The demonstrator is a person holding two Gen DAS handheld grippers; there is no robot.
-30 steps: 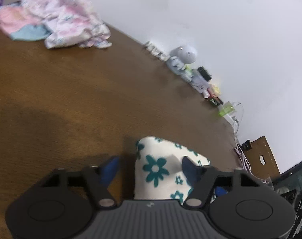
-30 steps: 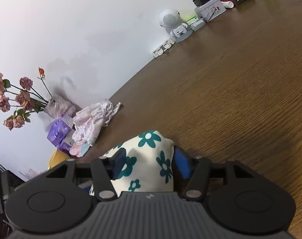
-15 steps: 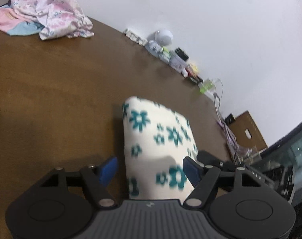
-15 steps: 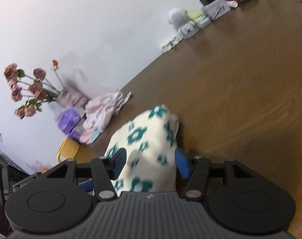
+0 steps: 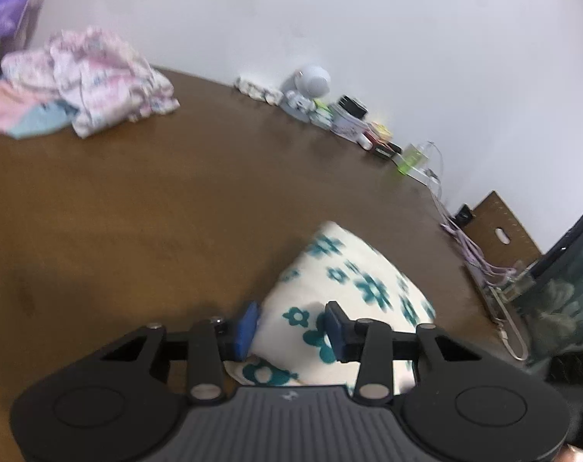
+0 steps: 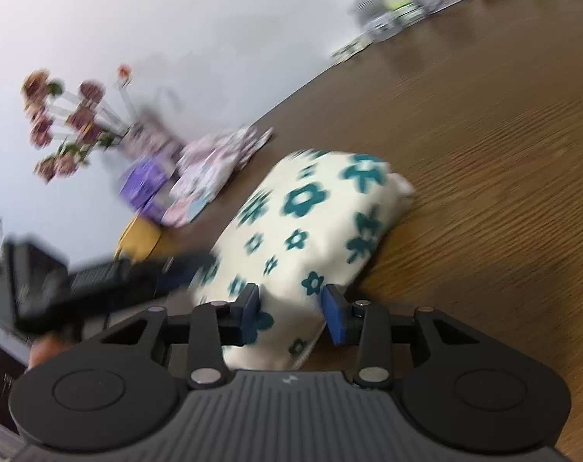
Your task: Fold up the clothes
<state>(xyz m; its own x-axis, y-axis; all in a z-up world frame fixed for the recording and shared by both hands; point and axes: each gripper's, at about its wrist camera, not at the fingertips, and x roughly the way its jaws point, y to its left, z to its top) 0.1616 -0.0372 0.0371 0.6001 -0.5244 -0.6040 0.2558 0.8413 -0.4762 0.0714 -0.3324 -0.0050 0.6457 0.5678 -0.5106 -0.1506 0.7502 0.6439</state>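
wrist views, close, sharing floral cloth (image 5: 353, 281)

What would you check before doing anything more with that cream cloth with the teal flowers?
1. Left gripper has cloth between its blue pads: ok, the floral cloth fills the gap; whether it is pinched tight, cannot tell.
2. Right gripper likewise: ok, cloth sits between its pads; firmness, cannot tell.
3. Cloth looks like a folded bundle: ok, it appears as a compact mound on the wooden table.
4. Bare table ahead of the bundle: ok.
5. Pink clothes pile apart from the bundle: ok.
6. Sharp view: not ok, the right wrist picture is motion-blurred.
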